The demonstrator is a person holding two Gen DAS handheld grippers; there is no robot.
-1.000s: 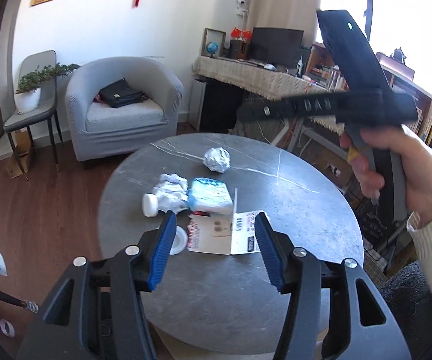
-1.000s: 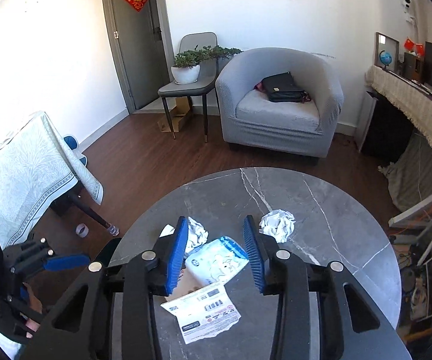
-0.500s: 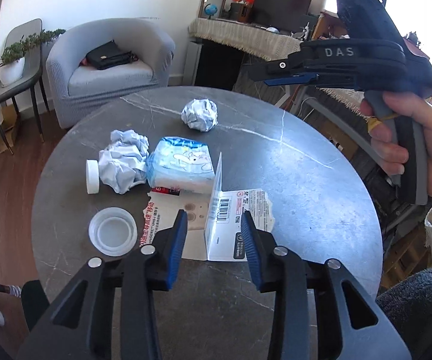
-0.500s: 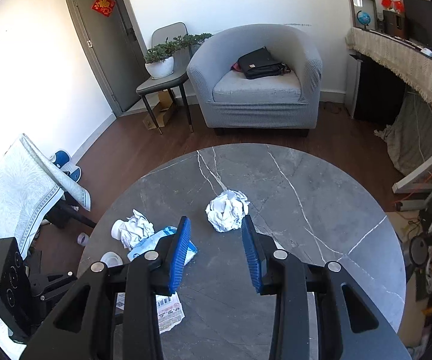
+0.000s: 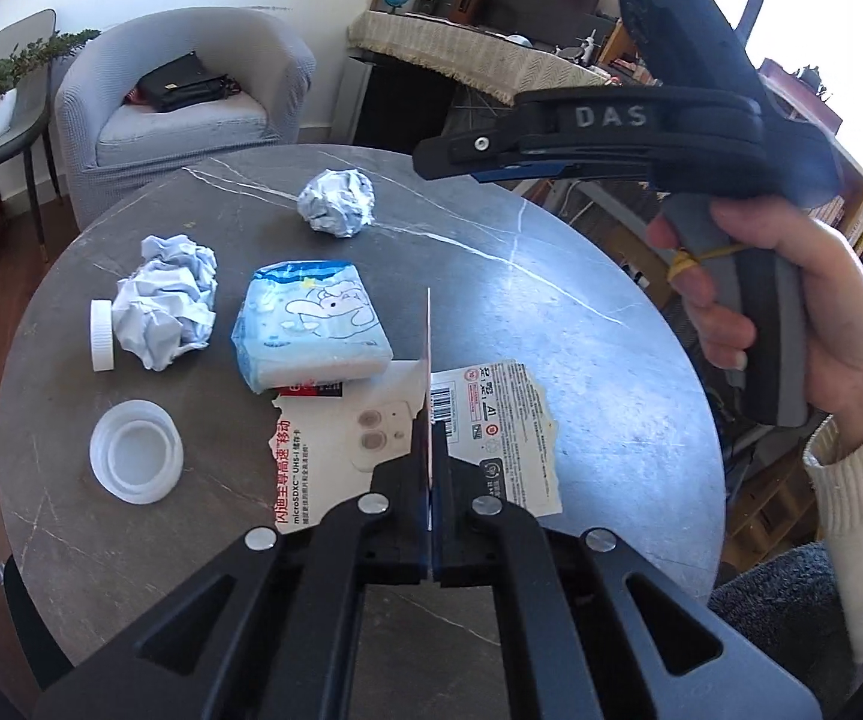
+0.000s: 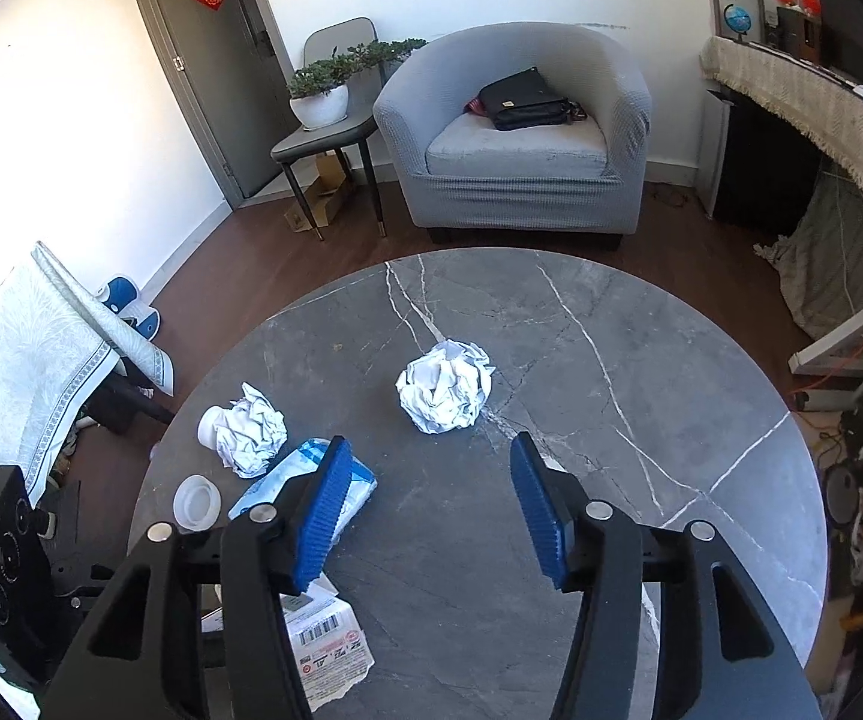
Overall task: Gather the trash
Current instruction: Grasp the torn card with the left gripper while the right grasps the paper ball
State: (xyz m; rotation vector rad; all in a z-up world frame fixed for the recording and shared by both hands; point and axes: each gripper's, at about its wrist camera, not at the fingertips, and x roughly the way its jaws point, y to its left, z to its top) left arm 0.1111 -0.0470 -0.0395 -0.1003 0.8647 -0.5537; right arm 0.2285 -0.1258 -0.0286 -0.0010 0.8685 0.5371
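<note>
Pinching torn card [image 5: 429, 360] upright in left tool [image 5: 431, 450].

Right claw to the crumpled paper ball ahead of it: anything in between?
No. In the right wrist view, only bare grey table lies between the open right claw and the paper ball; the tissue pack sits off to the side.

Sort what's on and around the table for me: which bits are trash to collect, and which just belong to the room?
Trash:
- torn card packaging, pinched in left claw
- two crumpled paper balls
- tissue pack
- white lids

Room:
- armchair with black bag
- potted plant
- globe
</note>
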